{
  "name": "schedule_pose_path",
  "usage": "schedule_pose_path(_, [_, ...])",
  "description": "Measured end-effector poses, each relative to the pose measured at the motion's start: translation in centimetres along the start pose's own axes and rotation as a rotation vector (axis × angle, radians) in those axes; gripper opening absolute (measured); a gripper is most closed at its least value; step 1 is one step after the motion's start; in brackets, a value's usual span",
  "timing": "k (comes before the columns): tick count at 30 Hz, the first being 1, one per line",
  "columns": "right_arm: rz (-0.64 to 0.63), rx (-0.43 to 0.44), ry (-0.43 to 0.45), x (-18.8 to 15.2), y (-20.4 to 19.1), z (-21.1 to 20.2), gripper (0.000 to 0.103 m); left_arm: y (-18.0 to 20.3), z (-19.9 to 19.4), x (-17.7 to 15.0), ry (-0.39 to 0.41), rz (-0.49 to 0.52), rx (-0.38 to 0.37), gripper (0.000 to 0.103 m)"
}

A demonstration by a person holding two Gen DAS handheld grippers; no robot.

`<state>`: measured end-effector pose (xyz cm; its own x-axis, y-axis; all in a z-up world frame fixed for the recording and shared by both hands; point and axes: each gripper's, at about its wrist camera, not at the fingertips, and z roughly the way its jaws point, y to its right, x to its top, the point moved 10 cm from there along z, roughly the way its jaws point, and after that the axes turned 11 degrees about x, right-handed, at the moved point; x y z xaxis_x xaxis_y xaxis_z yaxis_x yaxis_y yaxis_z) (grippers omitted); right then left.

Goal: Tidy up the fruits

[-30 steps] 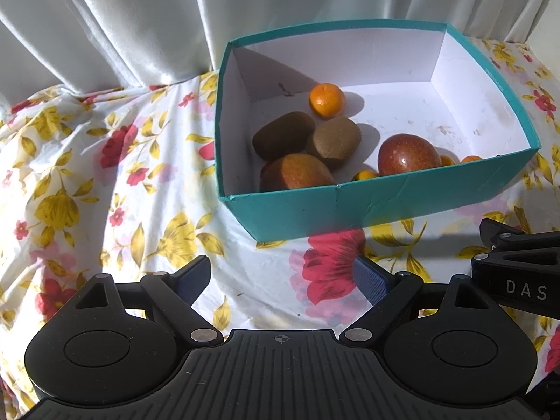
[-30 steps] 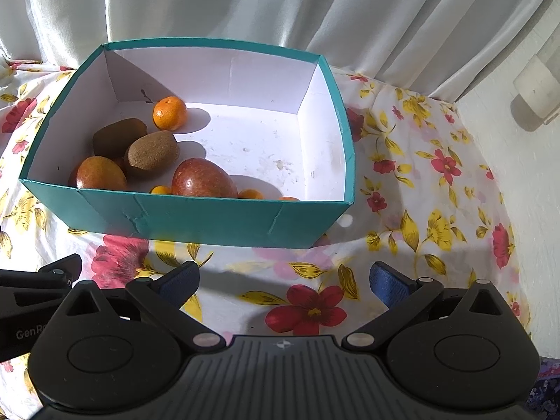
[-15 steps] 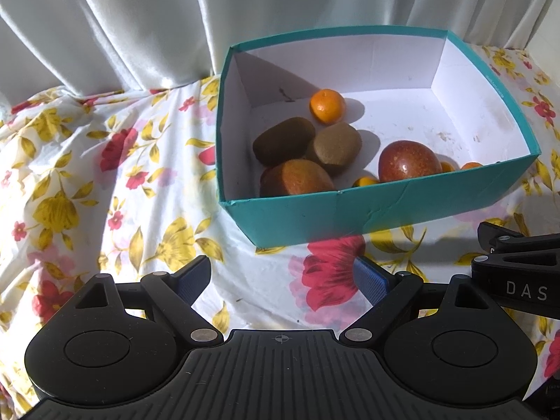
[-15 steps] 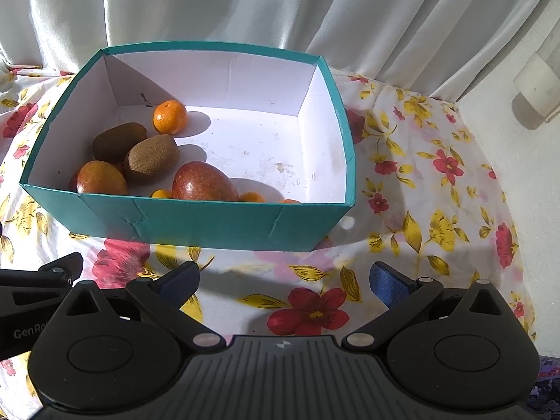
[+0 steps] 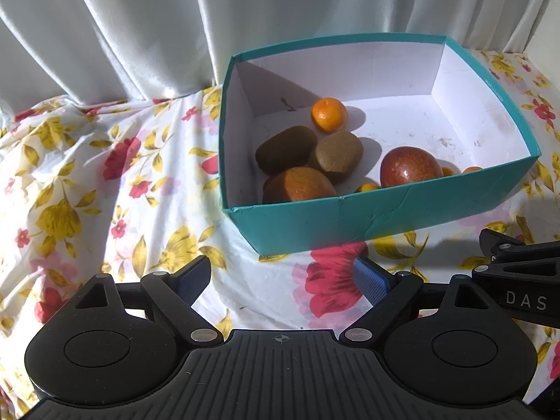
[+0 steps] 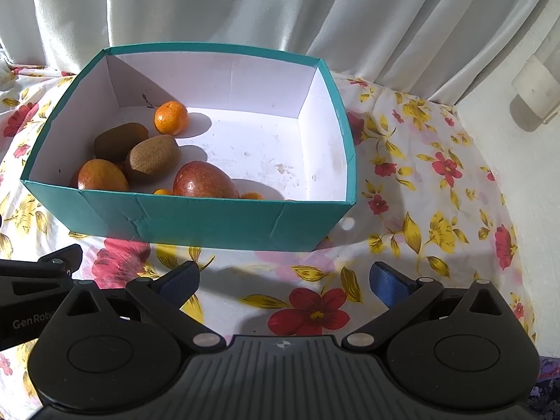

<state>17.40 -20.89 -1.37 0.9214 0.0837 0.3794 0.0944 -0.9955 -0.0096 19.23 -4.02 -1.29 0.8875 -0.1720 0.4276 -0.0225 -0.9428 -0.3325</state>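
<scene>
A teal box [image 5: 350,224] [image 6: 210,220] with a white inside stands on the floral cloth. It holds a small orange [image 5: 328,114] [image 6: 170,117], two brown kiwis [image 5: 338,155] [image 6: 153,156], a red-orange fruit [image 5: 297,185] [image 6: 101,175], a red mango-like fruit [image 5: 410,171] [image 6: 204,184] and small orange fruits half hidden behind the front wall. My left gripper [image 5: 281,276] is open and empty, in front of the box. My right gripper [image 6: 285,280] is open and empty, also in front of it.
A white curtain [image 5: 140,28] hangs behind the box. The floral cloth [image 5: 87,182] is rumpled at the left. A white wall with a fitting [image 6: 535,87] is at the right. The other gripper shows at each view's edge [image 5: 518,276].
Both grippers have drawn back and risen slightly, so the box sits a little lower and farther in both views. The fruits have not moved.
</scene>
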Motion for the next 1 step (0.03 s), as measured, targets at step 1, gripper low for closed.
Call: schedule_pose_path(1, [0.002, 0.002, 0.001, -0.03, 0.02, 0.03, 0.103, -0.02, -0.03, 0.03, 0.009, 0.0, -0.001, 0.092])
